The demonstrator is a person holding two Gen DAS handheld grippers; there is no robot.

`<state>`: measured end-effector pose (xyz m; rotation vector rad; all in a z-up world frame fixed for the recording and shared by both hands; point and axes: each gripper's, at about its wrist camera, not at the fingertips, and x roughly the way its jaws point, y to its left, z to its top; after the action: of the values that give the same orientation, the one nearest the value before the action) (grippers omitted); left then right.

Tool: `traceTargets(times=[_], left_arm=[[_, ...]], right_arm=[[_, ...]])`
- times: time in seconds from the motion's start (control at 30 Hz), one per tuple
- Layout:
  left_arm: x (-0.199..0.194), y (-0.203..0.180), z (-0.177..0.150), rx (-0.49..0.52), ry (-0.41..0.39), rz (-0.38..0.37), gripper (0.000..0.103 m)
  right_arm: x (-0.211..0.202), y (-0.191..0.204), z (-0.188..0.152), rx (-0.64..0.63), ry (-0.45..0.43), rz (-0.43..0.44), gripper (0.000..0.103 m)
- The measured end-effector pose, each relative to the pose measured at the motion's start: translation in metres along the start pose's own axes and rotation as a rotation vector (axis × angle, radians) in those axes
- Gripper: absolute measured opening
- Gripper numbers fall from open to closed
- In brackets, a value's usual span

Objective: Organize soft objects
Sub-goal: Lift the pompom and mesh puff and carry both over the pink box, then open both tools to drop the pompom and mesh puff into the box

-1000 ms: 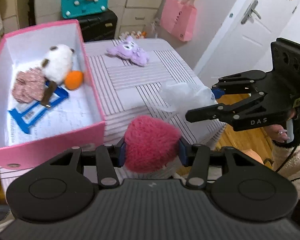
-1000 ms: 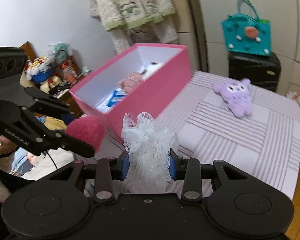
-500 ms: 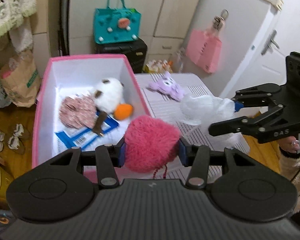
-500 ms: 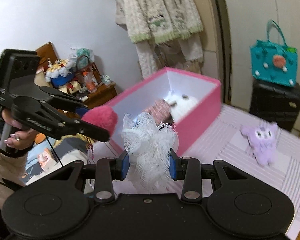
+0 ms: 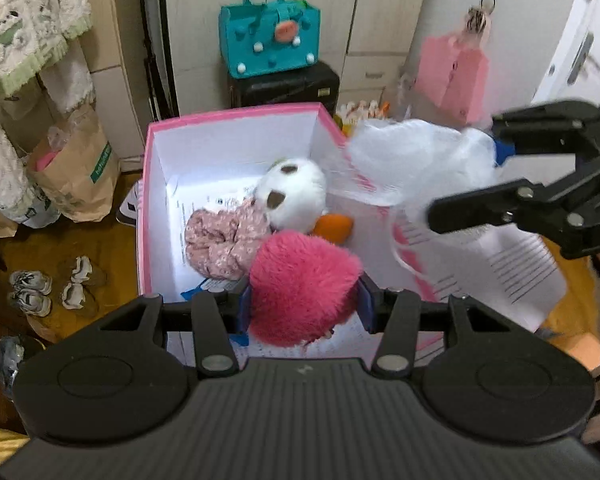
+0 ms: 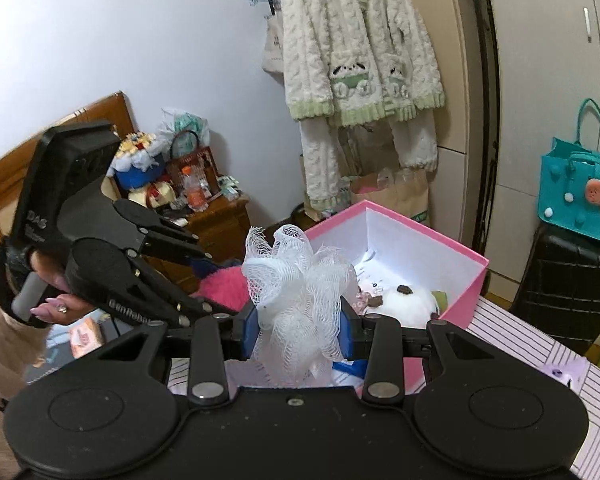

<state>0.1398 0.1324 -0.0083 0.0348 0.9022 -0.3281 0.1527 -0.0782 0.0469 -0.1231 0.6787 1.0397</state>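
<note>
My left gripper point(image 5: 303, 309) is shut on a fluffy pink pom-pom point(image 5: 302, 285) and holds it over the near end of the pink box point(image 5: 236, 114). My right gripper point(image 6: 299, 327) is shut on a white mesh bath puff point(image 6: 299, 288) above the box's right rim; the puff also shows in the left wrist view point(image 5: 412, 162). Inside the box lie a white plush point(image 5: 294, 192) with an orange part point(image 5: 334, 226), a pink floral fabric piece point(image 5: 224, 242) and a blue-edged card. The pom-pom shows in the right wrist view point(image 6: 222, 286).
The box point(image 6: 420, 232) stands on a striped table point(image 6: 540, 364) with a purple plush point(image 6: 562, 376) at its right. A teal bag point(image 5: 270, 38) on a black suitcase point(image 5: 284, 84), a paper bag point(image 5: 74, 172), shoes point(image 5: 32, 292) and a hanging robe point(image 6: 356, 60) surround it.
Both grippers have risen and moved left over the pink box, each still holding its object. The views now look down into the box.
</note>
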Motion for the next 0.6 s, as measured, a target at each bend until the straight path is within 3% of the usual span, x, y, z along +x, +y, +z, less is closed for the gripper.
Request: traceTargets(times=[0.27,0.47,0.6], left_arm=[[0.039,0.010,-0.011,0.043,0.071,0.003,0.049],[0.044,0.010,-0.013,0.068,0.062,0.019,0.049],[0.040,0.013,-0.019,0.060,0.058,0.021,0.049]], right_arm=[[0.042,0.004,0.000,-0.055,0.020,-0.081,0.043],[0.040,0.003,0.004,-0.046,-0.019,-0.087,0.044],[0.040,0.002,0.003,-0.040,0.005,-0.087,0.044]])
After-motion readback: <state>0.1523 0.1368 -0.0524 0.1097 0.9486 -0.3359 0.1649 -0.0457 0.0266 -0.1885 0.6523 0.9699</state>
